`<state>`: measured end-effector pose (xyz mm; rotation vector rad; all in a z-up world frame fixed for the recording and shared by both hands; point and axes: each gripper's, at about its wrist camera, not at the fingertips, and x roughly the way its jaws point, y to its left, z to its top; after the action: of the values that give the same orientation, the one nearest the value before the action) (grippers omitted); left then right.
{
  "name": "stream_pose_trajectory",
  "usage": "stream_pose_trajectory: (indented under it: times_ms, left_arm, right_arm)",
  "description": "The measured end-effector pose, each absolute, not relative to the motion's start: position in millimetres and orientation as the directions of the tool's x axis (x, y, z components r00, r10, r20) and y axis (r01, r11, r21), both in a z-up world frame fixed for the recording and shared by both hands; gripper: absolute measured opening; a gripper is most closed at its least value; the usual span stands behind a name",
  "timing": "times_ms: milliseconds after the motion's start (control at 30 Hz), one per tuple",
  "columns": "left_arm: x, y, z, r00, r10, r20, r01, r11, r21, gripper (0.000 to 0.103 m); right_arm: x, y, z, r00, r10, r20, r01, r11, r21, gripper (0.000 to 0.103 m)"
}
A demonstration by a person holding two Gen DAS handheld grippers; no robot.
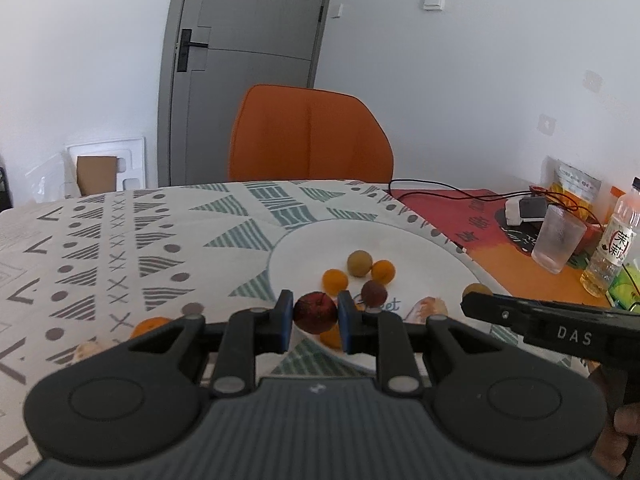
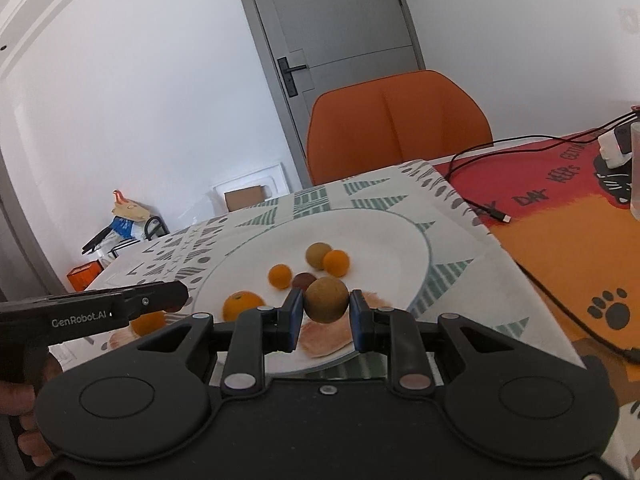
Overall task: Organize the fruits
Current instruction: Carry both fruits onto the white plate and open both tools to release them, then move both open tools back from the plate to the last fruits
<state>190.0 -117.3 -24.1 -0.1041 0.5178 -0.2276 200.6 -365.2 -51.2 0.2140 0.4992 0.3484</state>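
Bright, even daylight throughout, soft and without a visible source. Pale, slightly washed-out walls (image 1: 440, 80). Faint shadows only under the fruits on the white plate (image 2: 380, 236). No strong glare. Heavy fisheye bending: door (image 1: 248, 60) frame curved, worktop (image 1: 120, 240) edge bowed, dark vignette at the corners. Soft focus overall, patterned cloth (image 2: 440, 280) blurred near the frame edges, near black gripper bodies dark and low in detail.
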Motion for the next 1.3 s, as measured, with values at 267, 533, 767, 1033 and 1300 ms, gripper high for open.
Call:
stream_pose_trajectory:
  times_ms: [267, 533, 767, 1033, 1300]
  left_arm:
    - [201.0, -132.0, -27.3, 0.832, -0.262, -0.489, 0.212, 0.965, -0.156, 0.022]
    - [205.9, -142.3, -29.3, 0.815, -0.3, -0.495, 0.248, 0.954, -0.169, 0.022]
    - [202.7, -146.8, -27.1, 0.817, -0.31, -0.486, 0.261, 0.951, -0.168, 0.025]
    - [192.7, -123.7, -23.6, 0.837, -0.263, -0.481, 0.199, 0.963, -0.18, 0.037]
    - [179.9, -101.6, -16.6, 0.86, -0.207, -0.466, 0.136, 0.974, -0.18, 0.065]
  right_arm:
    - [219.3, -374.8, -51.0, 0.831, 0.359, -0.425, -0.26, 0.926, 0.275, 0.028]
    - [212.6, -375.9, -50.7, 0.831, 0.36, -0.425, -0.264, 0.927, 0.267, 0.034]
    - [202.8, -375.0, -52.3, 0.818, 0.376, -0.435, -0.275, 0.92, 0.279, 0.034]
    - [198.0, -365.4, -52.4, 0.808, 0.388, -0.444, -0.289, 0.916, 0.277, 0.036]
    - [192.2, -353.8, -48.5, 0.801, 0.4, -0.444, -0.309, 0.913, 0.266, 0.043]
